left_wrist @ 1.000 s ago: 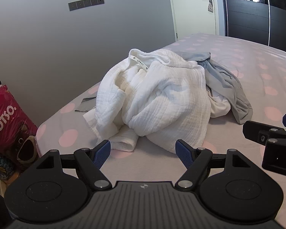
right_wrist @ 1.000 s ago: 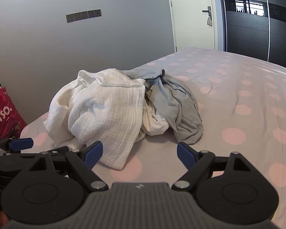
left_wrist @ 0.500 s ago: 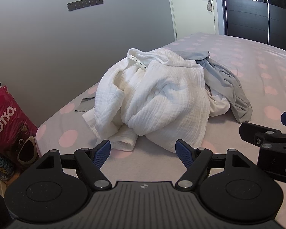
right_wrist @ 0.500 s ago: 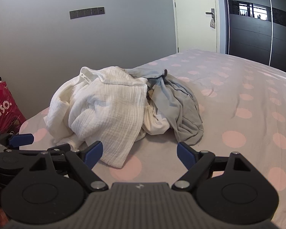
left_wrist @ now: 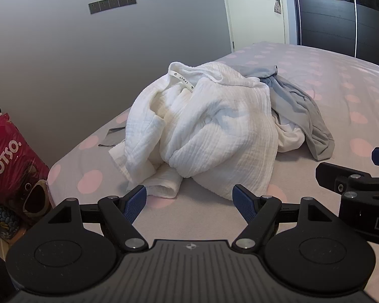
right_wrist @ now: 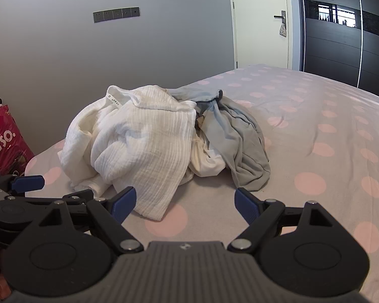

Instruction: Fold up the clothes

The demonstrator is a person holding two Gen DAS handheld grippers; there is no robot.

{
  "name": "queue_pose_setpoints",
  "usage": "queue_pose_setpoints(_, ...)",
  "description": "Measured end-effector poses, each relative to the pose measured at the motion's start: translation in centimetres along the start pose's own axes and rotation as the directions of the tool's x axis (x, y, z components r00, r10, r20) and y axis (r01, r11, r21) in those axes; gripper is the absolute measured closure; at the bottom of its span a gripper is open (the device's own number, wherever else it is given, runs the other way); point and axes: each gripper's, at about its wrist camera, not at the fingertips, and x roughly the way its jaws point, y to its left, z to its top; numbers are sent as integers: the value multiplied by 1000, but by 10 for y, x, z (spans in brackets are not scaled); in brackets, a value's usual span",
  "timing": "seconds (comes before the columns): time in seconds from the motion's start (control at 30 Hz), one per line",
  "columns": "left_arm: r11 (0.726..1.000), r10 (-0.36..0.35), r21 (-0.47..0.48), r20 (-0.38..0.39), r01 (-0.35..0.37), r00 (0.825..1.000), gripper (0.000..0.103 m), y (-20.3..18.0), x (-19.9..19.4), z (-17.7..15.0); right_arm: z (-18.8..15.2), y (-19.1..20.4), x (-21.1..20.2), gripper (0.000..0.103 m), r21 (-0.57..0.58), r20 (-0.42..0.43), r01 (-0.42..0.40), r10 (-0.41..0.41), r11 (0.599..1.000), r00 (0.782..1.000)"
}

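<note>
Left wrist view puts the white garment [left_wrist: 204, 131] straight ahead of our left gripper [left_wrist: 189, 200], whose jaws stand wide apart with nothing between them, just short of the cloth's near edge. We judge the folding has not begun: the white piece lies crumpled in a heap on the bed [left_wrist: 341, 80], and beyond it and to the right of our jaws a grey garment [left_wrist: 303, 111] is bunched against it, with a cream piece [left_wrist: 290, 139] poking out between the two. All of it is left to spread, smooth and fold. Right wrist view shows our right gripper [right_wrist: 184, 202] equally spread and empty, its jaws near the hanging corner of the white cloth. Only that view shows the grey garment's full drape and the wide bare stretch of bed to the right; only the left view shows the grey strip [left_wrist: 111, 136] lying flat past the heap on the left, and most of the red bag [left_wrist: 10, 161] beside the bed.
</note>
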Motion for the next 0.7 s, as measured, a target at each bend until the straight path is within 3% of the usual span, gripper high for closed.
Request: queue_pose_setpoints(0.7,1000,5,8,-7,-5,1000,29,-1,2,-2,-3,1,4,16,-9,-12,12,-12,1000,1000)
